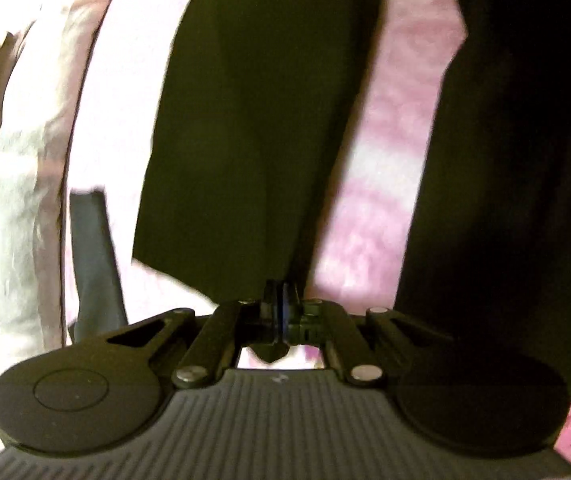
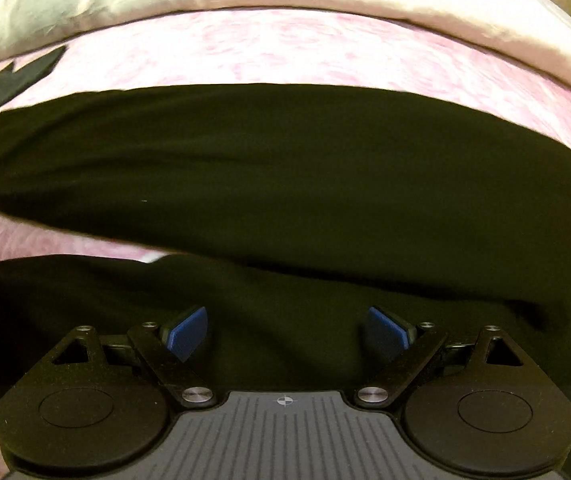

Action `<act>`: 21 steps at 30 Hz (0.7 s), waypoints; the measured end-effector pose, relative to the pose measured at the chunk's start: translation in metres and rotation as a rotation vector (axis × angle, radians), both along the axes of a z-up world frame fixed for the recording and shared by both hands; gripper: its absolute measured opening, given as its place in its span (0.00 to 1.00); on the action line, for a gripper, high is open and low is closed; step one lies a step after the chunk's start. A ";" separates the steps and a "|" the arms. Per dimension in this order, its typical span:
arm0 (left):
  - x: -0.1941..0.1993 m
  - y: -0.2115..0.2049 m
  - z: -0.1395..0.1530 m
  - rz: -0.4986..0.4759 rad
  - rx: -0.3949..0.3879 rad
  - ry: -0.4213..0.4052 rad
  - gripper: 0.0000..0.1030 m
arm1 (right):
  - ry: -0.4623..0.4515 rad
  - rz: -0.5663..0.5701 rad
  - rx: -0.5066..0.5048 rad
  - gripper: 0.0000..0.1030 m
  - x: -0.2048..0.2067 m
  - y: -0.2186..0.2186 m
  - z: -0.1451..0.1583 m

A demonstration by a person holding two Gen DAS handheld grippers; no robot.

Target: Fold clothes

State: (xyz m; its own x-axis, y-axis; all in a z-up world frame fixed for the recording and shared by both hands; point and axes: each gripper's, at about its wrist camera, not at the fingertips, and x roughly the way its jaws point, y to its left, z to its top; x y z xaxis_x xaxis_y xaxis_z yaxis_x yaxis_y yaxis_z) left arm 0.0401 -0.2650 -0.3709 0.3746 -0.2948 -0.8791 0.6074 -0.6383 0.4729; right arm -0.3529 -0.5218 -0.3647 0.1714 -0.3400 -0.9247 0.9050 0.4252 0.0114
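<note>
One black garment [image 2: 285, 168] spread on pink bedcover [image 2: 285, 52], no finished fold seen (early stage, judged). Left gripper [image 1: 279, 312] clamped on its hem; right gripper [image 2: 285, 332] wide apart, nothing held.

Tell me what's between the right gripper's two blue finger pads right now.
Only the black garment, seen in the right wrist view; the right gripper is open above it.
</note>
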 end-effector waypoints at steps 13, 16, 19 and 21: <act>-0.125 -0.019 0.043 -0.041 -0.095 0.276 0.19 | -0.062 -0.584 -0.041 0.87 -0.179 0.055 0.040; -0.180 -0.017 0.044 -0.081 -0.069 0.333 0.22 | -0.091 -0.721 -0.061 0.87 -0.239 0.067 0.050; -0.225 -0.010 0.041 -0.076 -0.048 0.352 0.24 | -0.152 -0.830 -0.058 0.87 -0.299 0.070 0.053; -0.253 -0.002 0.037 -0.032 -0.029 0.336 0.24 | -0.184 -0.864 -0.046 0.87 -0.328 0.069 0.049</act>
State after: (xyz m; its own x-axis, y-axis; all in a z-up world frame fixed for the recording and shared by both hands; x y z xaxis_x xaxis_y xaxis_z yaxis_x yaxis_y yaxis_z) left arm -0.2124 -0.2667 -0.3339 0.0557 -0.3283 -0.9429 0.7124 -0.6486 0.2679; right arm -0.6813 -0.4531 -0.3159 -0.0181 -0.4557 -0.8900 0.8959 -0.4025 0.1879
